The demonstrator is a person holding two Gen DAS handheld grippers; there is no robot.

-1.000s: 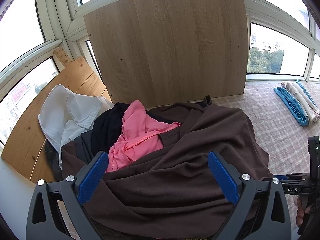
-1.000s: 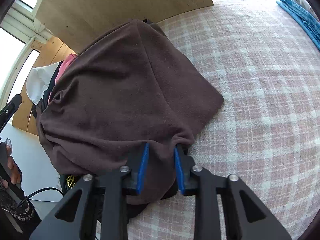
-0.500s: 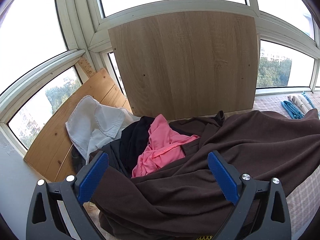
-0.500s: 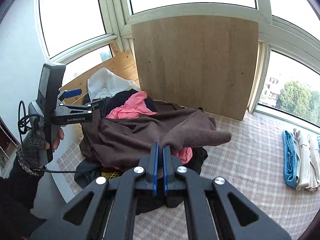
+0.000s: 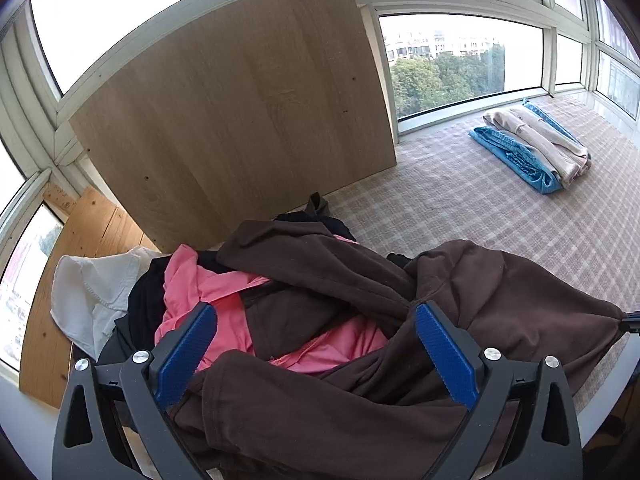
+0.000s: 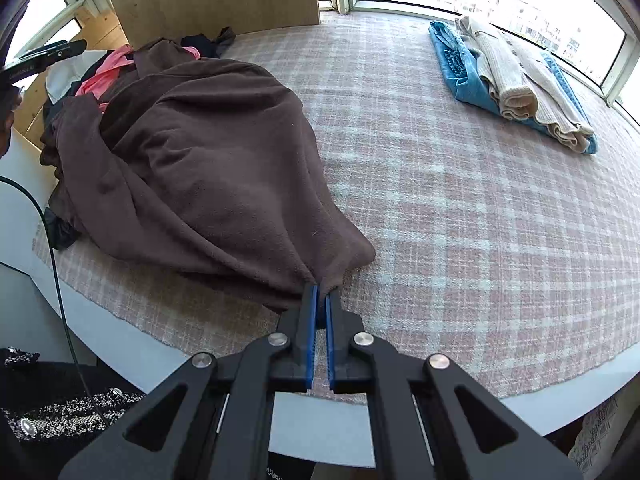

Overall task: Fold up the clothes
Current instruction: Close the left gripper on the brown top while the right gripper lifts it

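Glazed bay; pink-checked cloth [image 6: 460, 208] over the table. Far left: unsorted pile with white shirt [image 5: 90, 300] and pink top [image 5: 208, 300], fully seen only in the left wrist view. Left gripper [image 5: 316, 348]: jaws wide, holding nothing, over the pile. Centre: brown garment [image 6: 208, 168], near edge pinched by the closed right gripper [image 6: 319, 300]. Far right: folded stack [image 6: 516, 76], buttons visible only in the right view.

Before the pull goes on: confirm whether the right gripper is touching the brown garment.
Touching. In the right wrist view the right gripper has its blue pads shut on a pinched corner of the brown garment, the cloth bunching straight into them.
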